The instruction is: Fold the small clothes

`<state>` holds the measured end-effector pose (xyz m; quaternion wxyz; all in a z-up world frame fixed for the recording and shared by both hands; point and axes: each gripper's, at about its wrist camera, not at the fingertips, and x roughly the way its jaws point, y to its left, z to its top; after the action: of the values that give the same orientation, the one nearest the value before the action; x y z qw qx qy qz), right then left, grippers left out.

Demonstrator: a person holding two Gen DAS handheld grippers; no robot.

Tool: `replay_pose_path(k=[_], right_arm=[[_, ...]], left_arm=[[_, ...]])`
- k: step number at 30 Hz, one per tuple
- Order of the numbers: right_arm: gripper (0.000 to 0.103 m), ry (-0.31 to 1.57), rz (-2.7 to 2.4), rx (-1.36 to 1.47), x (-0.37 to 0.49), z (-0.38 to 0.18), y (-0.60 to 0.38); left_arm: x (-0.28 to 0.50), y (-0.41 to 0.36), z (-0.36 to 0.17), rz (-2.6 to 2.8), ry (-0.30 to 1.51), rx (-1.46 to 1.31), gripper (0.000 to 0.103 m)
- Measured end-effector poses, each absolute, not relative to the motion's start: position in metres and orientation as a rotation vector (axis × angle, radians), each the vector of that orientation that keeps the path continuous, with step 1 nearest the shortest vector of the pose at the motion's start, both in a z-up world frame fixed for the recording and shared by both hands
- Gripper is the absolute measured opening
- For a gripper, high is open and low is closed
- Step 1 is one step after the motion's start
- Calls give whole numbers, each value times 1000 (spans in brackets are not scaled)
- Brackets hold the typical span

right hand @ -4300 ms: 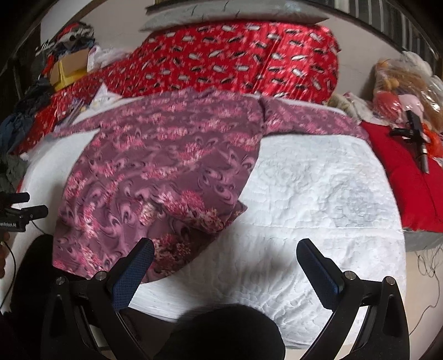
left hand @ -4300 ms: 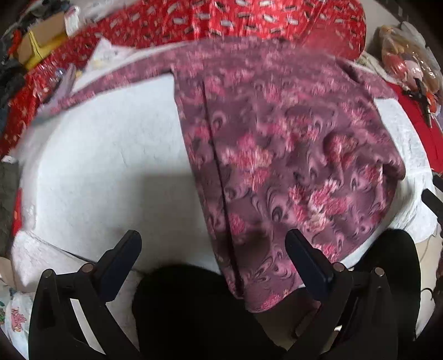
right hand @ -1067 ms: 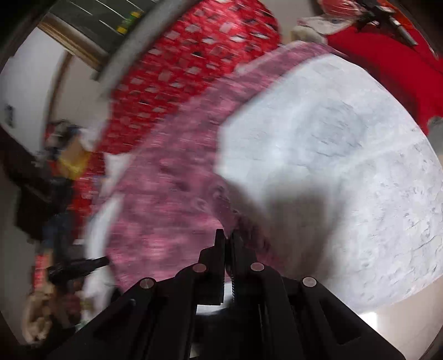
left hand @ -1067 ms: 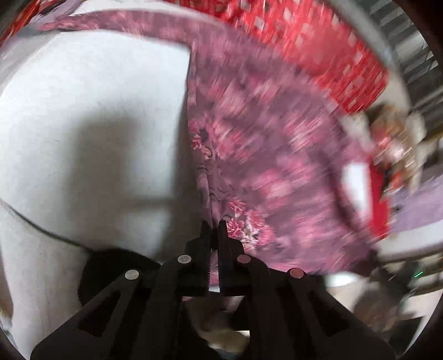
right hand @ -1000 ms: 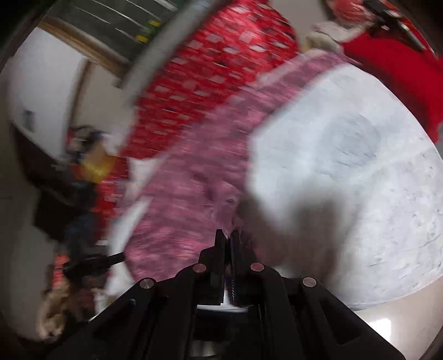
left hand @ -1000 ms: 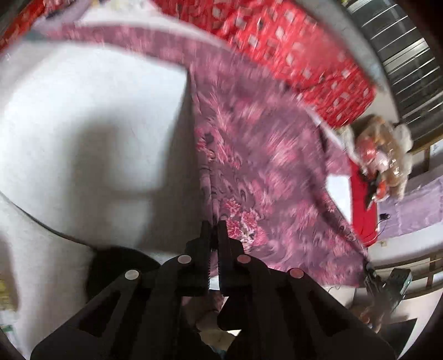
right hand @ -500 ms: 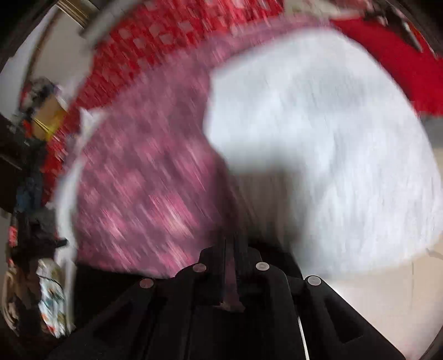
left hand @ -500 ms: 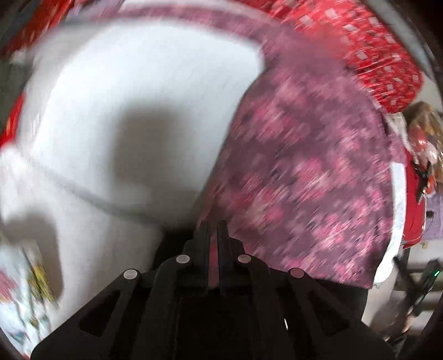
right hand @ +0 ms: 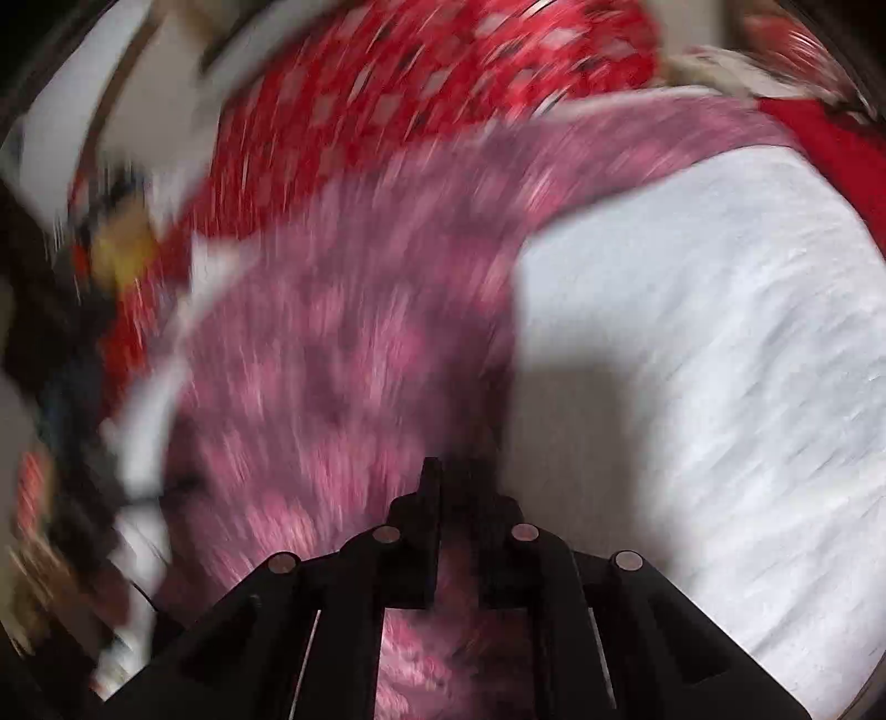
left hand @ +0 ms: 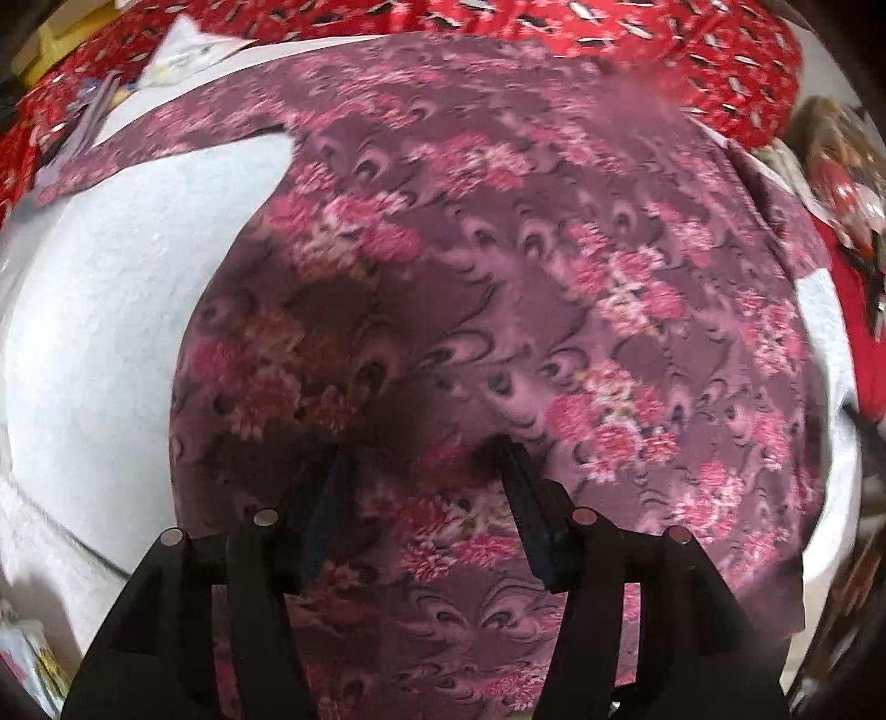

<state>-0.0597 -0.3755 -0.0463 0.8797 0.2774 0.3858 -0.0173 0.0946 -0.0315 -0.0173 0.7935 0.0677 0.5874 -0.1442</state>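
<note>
A mauve garment with pink flowers (left hand: 498, 310) lies spread flat on the white quilt (left hand: 111, 310), one sleeve reaching to the far left. My left gripper (left hand: 426, 459) is open just above the garment's near part, holding nothing. In the blurred right wrist view the same garment (right hand: 332, 354) covers the left half of the quilt (right hand: 720, 343). My right gripper (right hand: 457, 471) has its fingers close together at the garment's right edge, with pink cloth showing between them.
A red patterned bedspread (left hand: 554, 22) lies behind the garment, also in the right wrist view (right hand: 421, 72). Clutter and a toy (left hand: 841, 166) sit at the far right, with a red cushion (right hand: 830, 138) beside the quilt.
My left gripper has opened and let go of the garment, which now lies flatter and wider on the quilt. My right gripper stays nearly closed on the hem and is moving fast.
</note>
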Motion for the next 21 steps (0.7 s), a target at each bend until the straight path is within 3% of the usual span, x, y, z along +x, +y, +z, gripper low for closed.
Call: replay_pose_path(k=[4, 9, 11, 19, 21], right_arm=[[37, 639, -282, 773, -73, -22, -508], [39, 549, -483, 1085, -67, -50, -633], [46, 505, -507, 1156, -47, -60, -662], [61, 467, -627, 1052, 48, -76, -709], [48, 499, -655, 968, 60, -71, -709]], left_arm=[[109, -30, -2, -367, 1255, 70, 56], [129, -52, 3, -415, 1218, 70, 56], [143, -65, 1, -422, 1217, 66, 56], [165, -105, 4, -467, 1200, 50, 56], [174, -116, 5, -480, 1192, 47, 56]])
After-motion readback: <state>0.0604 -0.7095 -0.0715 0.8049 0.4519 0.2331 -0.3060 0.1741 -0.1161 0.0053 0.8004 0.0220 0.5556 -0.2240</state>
